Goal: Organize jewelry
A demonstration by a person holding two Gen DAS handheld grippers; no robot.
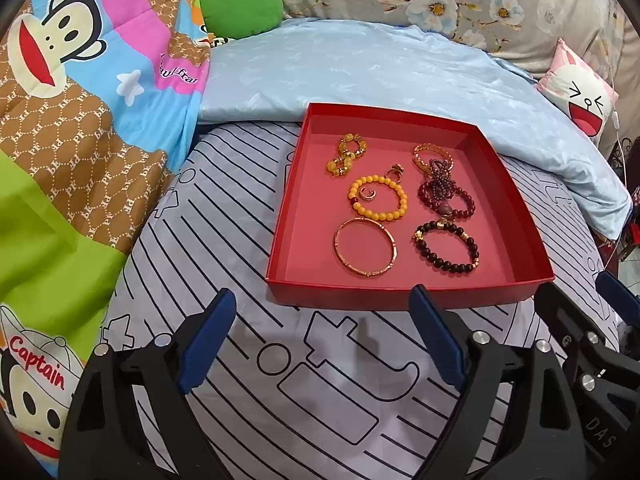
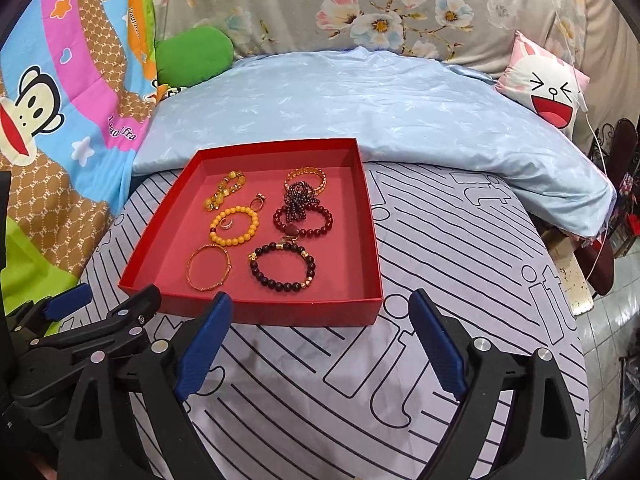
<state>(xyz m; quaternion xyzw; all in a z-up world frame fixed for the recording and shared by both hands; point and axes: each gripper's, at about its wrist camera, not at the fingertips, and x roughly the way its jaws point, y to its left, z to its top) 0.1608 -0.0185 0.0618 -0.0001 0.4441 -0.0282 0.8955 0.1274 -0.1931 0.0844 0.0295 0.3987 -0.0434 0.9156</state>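
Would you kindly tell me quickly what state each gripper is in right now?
Left gripper: open, holding nothing, short of the red tray.
Right gripper: open, holding nothing.

Both views are evenly and softly lit, with only faint shadows cast on the bed sheet [image 1: 340, 392]. Strong fisheye bending and dark vignetted corners are seen; focus is sharp.

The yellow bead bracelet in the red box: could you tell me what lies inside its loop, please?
Inside the yellow bead bracelet lies a small ring on the box floor. Nothing else shows in the loop; nothing covers it.
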